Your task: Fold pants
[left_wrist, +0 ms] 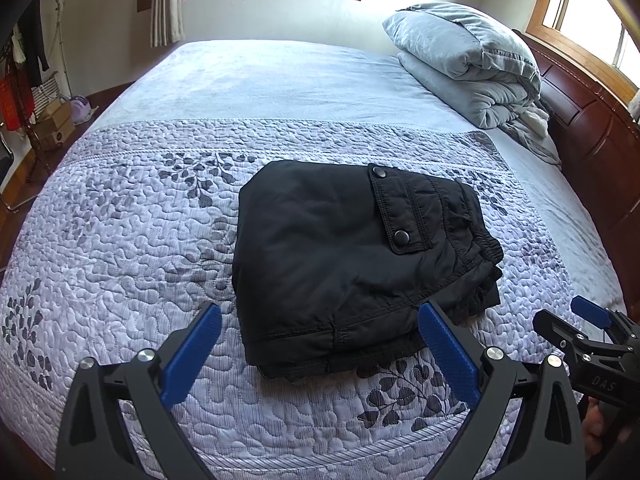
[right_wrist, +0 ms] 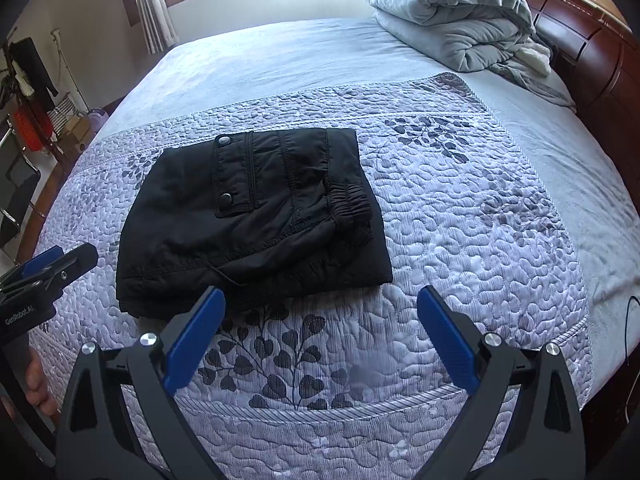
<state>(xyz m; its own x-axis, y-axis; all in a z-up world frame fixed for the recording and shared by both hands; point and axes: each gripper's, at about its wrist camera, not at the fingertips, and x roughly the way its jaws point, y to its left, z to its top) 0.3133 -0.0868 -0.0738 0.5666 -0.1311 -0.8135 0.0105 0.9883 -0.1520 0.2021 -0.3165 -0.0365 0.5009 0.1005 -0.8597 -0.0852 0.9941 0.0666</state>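
Note:
The black pants (left_wrist: 344,264) lie folded into a compact bundle on the quilted bedspread, a snap-button pocket flap on top and the elastic waistband at the right. They also show in the right wrist view (right_wrist: 248,216). My left gripper (left_wrist: 320,320) is open and empty, its blue pads either side of the bundle's near edge, just short of it. My right gripper (right_wrist: 322,304) is open and empty, over the bedspread to the right of the bundle's near edge. Each gripper shows at the edge of the other's view, the right gripper (left_wrist: 592,320) and the left gripper (right_wrist: 48,268).
The bed carries a lilac leaf-pattern quilt (left_wrist: 120,240). A folded grey duvet (left_wrist: 468,68) lies at the far right by the dark wooden headboard (left_wrist: 592,120). Boxes and hanging clothes (left_wrist: 48,116) stand on the floor at the left. Windows line the far wall.

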